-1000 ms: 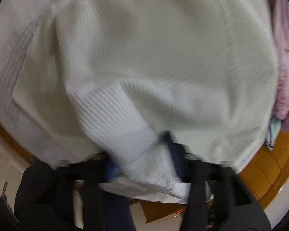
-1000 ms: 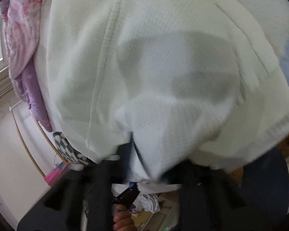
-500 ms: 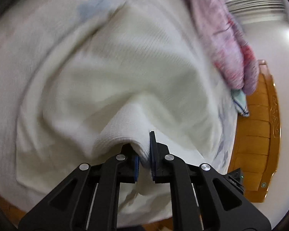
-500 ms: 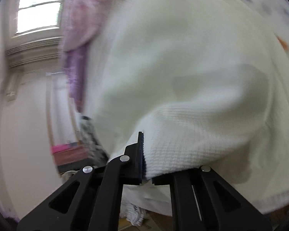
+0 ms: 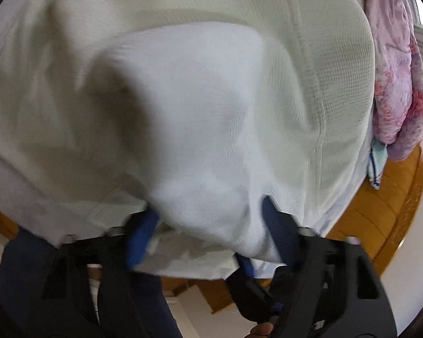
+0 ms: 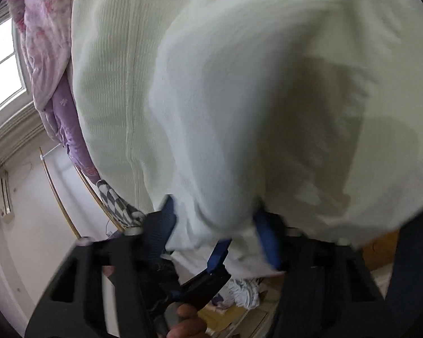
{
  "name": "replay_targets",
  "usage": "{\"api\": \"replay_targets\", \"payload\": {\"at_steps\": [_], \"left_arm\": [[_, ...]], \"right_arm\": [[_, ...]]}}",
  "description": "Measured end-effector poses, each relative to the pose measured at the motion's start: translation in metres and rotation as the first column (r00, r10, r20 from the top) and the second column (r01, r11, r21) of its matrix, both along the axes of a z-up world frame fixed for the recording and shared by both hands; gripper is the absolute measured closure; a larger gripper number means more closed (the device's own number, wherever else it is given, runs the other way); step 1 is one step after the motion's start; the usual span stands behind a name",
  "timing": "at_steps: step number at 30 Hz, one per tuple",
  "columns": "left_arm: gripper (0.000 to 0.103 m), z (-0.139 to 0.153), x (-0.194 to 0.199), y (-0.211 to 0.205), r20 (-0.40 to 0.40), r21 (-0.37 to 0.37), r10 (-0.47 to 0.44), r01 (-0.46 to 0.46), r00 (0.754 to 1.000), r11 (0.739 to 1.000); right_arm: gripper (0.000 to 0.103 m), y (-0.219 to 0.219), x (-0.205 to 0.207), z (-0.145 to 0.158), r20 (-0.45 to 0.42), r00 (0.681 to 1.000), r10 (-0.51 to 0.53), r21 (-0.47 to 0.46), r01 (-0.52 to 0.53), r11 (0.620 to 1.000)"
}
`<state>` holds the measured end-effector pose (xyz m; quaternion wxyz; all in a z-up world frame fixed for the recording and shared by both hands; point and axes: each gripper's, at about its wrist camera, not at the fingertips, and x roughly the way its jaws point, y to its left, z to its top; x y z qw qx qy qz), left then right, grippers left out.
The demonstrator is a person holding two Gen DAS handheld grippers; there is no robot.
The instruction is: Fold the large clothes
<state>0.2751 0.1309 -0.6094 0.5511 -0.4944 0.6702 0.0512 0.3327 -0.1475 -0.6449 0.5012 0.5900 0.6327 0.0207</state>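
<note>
The left gripper (image 5: 211,225) points steeply down, its jaws having just been opening, standing wide with a fold of the cream waffle-knit garment (image 5: 200,90) bunched loosely between the blue pads (image 5: 141,233). The right gripper (image 6: 214,222) tilts down less steeply; its jaws have opened slightly, and a fold of the same garment (image 6: 239,98) sits between them, though whether they pinch it I cannot tell. The garment lies spread across the bed (image 5: 380,225), rumpled and seamed, its near edge hanging over the wooden frame. A pink floral quilt (image 5: 394,70) lies along the far edge.

Ahead, white garment (image 5: 200,118); pink quilt (image 5: 394,84) alongside.
</note>
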Motion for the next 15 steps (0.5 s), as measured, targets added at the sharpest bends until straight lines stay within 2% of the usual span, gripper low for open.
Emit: {"api": "replay_targets", "payload": {"at_steps": [1,2,3,4,5,7,8,9,10,11,13,15], "left_arm": [[0.068,0.008,0.006,-0.002,0.046,0.043,-0.044,0.042,0.998,0.998],[0.081,0.015,0.008,-0.002,0.113,0.059,-0.066,0.059,0.991,0.996],[0.083,0.029,0.011,-0.002,0.219,0.065,-0.082,0.07,0.972,0.995],[0.084,0.042,0.013,-0.001,0.328,0.066,-0.094,0.076,0.94,0.995],[0.085,0.059,0.015,0.0,0.447,0.092,-0.13,0.099,0.885,0.991],[0.085,0.073,0.015,-0.004,0.547,0.174,-0.24,0.171,0.802,0.97],[0.085,0.068,0.013,-0.008,0.547,0.228,-0.31,0.218,0.778,0.949],[0.085,0.061,0.009,-0.01,0.533,0.255,-0.352,0.251,0.77,0.934],[0.085,0.046,0.0,-0.015,0.486,0.298,-0.417,0.303,0.768,0.905],[0.085,0.035,-0.01,-0.017,0.444,0.311,-0.448,0.335,0.776,0.889],[0.085,0.012,-0.038,-0.01,0.362,0.303,-0.455,0.359,0.813,0.883],[0.079,0.006,-0.049,-0.005,0.344,0.283,-0.427,0.341,0.836,0.896]], "right_arm": [[0.094,0.0,0.007,0.003,0.043,0.999,0.006,-0.007,-0.006,1.0],[0.095,-0.001,0.014,0.007,0.102,0.995,0.005,0.003,-0.005,1.0],[0.096,-0.002,0.02,0.014,0.168,0.986,0.009,0.012,-0.011,1.0],[0.096,-0.003,0.026,0.023,0.251,0.968,0.027,0.012,-0.031,0.999],[0.096,-0.003,0.032,0.036,0.349,0.933,0.086,-0.021,-0.084,0.996],[0.096,-0.001,0.031,0.041,0.417,0.886,0.205,-0.104,-0.178,0.979],[0.096,0.001,0.03,0.033,0.397,0.883,0.25,-0.13,-0.216,0.968],[0.096,0.001,0.023,0.022,0.358,0.894,0.27,-0.136,-0.236,0.962],[0.096,0.001,0.014,0.009,0.313,0.908,0.28,-0.141,-0.247,0.959],[0.096,0.001,0.004,-0.001,0.27,0.919,0.287,-0.151,-0.254,0.955],[0.095,-0.003,-0.018,-0.021,0.206,0.95,0.233,-0.113,-0.213,0.97],[0.093,-0.01,-0.026,-0.029,0.167,0.974,0.155,-0.064,-0.146,0.987]]}}
